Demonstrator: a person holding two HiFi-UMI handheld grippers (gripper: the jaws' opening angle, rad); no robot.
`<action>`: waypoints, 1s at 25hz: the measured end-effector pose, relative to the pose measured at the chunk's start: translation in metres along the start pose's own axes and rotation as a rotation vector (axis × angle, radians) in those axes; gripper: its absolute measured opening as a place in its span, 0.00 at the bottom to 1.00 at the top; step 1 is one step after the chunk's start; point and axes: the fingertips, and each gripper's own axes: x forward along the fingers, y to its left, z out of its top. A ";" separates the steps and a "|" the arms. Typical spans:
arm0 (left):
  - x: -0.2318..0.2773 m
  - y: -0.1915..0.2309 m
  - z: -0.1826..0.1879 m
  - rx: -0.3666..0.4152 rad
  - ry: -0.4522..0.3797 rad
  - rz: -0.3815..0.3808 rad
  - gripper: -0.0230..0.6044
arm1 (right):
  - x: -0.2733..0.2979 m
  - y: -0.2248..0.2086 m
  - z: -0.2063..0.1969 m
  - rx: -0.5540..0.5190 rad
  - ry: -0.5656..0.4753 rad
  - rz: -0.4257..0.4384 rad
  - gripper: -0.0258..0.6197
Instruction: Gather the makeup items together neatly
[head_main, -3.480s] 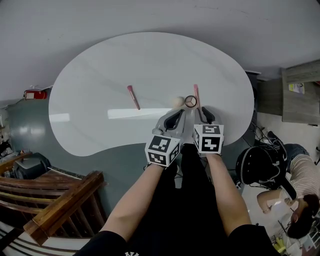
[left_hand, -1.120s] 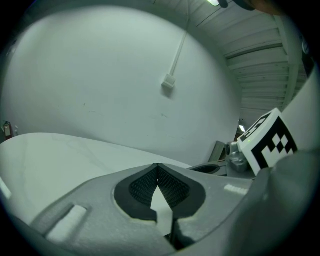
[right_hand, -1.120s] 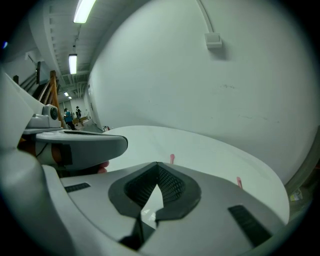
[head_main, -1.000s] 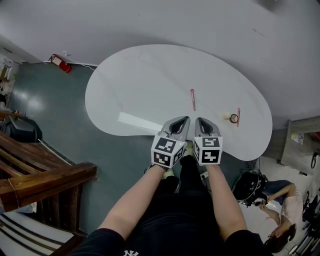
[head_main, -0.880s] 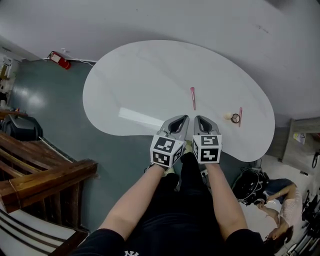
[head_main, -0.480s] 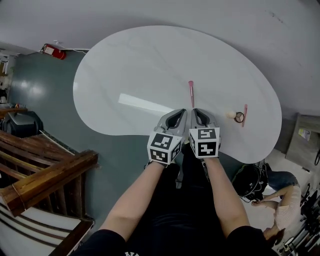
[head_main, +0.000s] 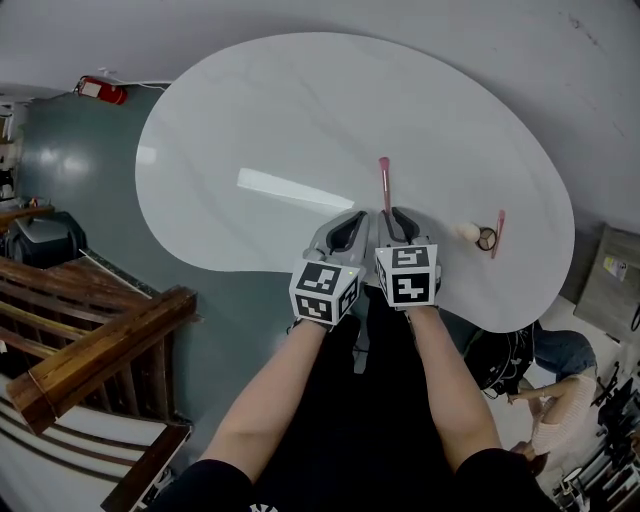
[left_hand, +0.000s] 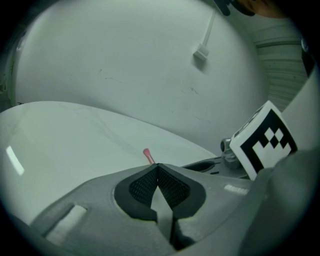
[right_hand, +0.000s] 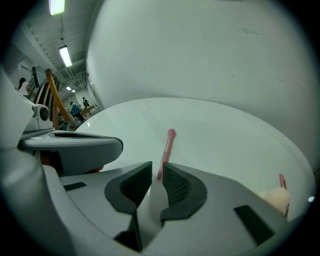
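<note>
A pink makeup brush (head_main: 384, 183) lies on the white table (head_main: 260, 110), pointing away from me. My right gripper (head_main: 400, 214) is just behind its near end. In the right gripper view the jaws have just been opening to a narrow gap, and the brush (right_hand: 166, 149) lies beyond that gap, untouched by the pads. My left gripper (head_main: 349, 220) sits close beside it on the left, shut and empty, with the brush tip (left_hand: 148, 155) showing past its fingertips. To the right lie a beige sponge (head_main: 466, 231), a round compact (head_main: 487, 239) and a pink stick (head_main: 498, 232).
The table's near edge runs just under both grippers. A wooden railing (head_main: 95, 350) stands at the lower left and a red extinguisher (head_main: 97, 90) on the floor at the far left. A person (head_main: 562, 405) crouches at the lower right.
Both grippers have sunk and moved forward over the table's near edge, up to the pink brush. The right jaws have parted slightly; the left stay shut.
</note>
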 end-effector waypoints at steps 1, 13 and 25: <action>0.001 0.001 0.000 -0.003 0.001 0.001 0.05 | 0.002 0.000 0.000 -0.002 0.007 -0.001 0.16; 0.002 0.010 -0.003 -0.023 0.011 0.015 0.05 | 0.015 -0.002 -0.009 -0.006 0.080 -0.032 0.14; 0.002 0.003 0.002 -0.002 0.000 -0.008 0.05 | 0.008 -0.008 -0.004 0.023 0.030 -0.042 0.10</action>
